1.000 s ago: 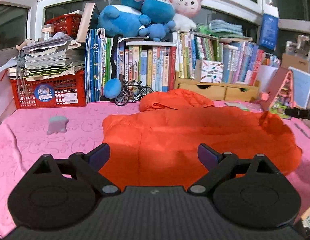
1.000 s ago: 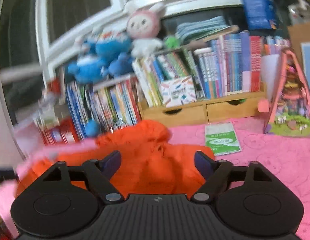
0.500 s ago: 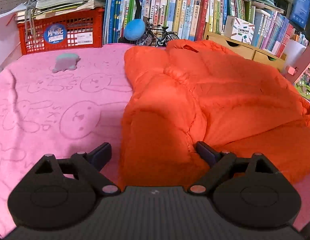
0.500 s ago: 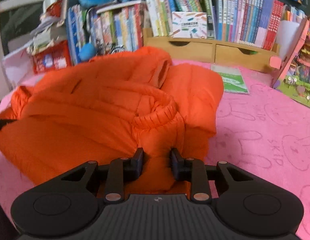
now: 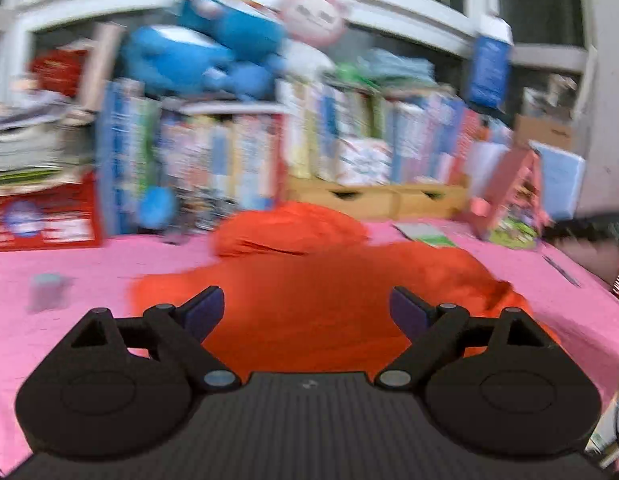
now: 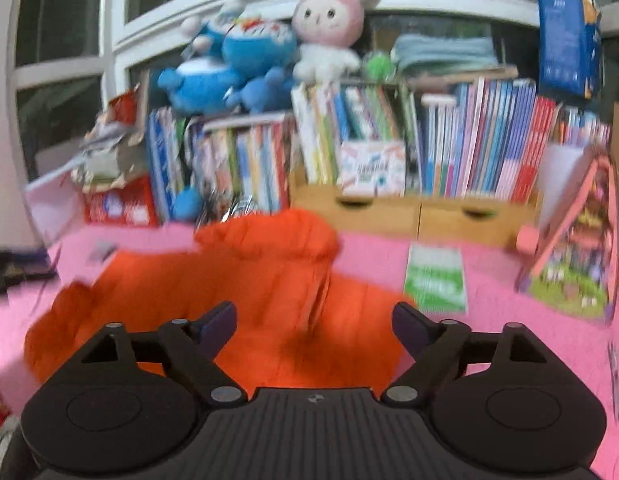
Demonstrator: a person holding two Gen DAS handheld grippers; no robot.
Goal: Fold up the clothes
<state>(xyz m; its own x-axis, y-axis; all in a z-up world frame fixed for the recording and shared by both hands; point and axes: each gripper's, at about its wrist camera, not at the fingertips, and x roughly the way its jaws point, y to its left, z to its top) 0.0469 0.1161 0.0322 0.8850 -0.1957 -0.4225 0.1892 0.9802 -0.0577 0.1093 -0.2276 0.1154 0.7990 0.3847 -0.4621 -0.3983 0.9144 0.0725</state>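
An orange puffer jacket [image 5: 309, 292] lies bunched on the pink cloth [image 5: 69, 264], its hood [image 5: 289, 228] toward the books. My left gripper [image 5: 307, 308] hovers open above its near edge, nothing between the fingers. In the right wrist view the same jacket [image 6: 237, 280] spreads from the centre to the left, hood [image 6: 277, 232] at the back. My right gripper [image 6: 313, 322] is open above its near right part and holds nothing. Both views are motion-blurred.
Rows of books [image 6: 469, 148], wooden drawers [image 6: 421, 212] and plush toys [image 6: 249, 64] line the back. A red basket [image 5: 45, 216] stands at back left and a small grey toy [image 5: 47, 286] lies left. A green booklet [image 6: 435, 278] and a pink toy house [image 6: 577, 252] sit right.
The right gripper, shut on a jacket fold half a second ago, has opened and let it go. Both grippers have lifted and tilted up, away from the jacket.
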